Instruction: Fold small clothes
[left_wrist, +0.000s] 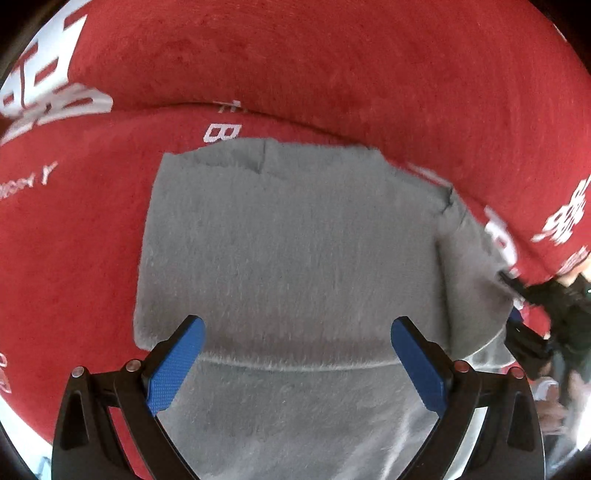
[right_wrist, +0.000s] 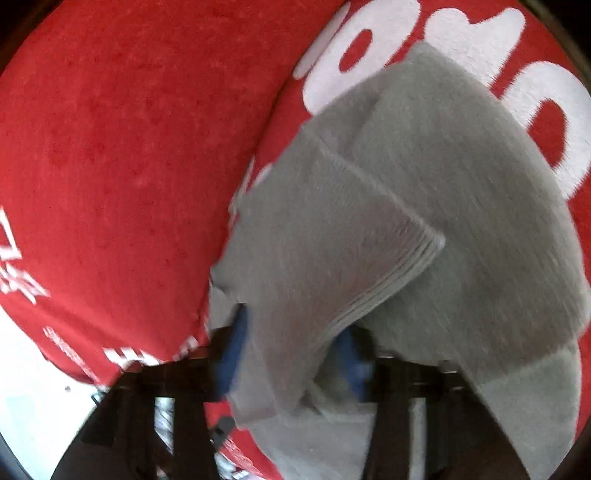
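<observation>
A small grey fleecy garment (left_wrist: 291, 240) lies flat on a red cloth (left_wrist: 295, 66) with white lettering. My left gripper (left_wrist: 295, 332) hovers over its near part, jaws wide open and empty. My right gripper (right_wrist: 291, 354) is shut on a ribbed cuff or hem of the grey garment (right_wrist: 325, 236), which drapes over its blue fingers (right_wrist: 236, 354) and hides most of them. The right gripper also shows at the right edge of the left wrist view (left_wrist: 524, 306), at the garment's right side.
The red cloth (right_wrist: 122, 147) covers the surface around the garment, with a fold or ridge behind it. A pale floor or table edge (right_wrist: 29, 354) shows at the lower left of the right wrist view.
</observation>
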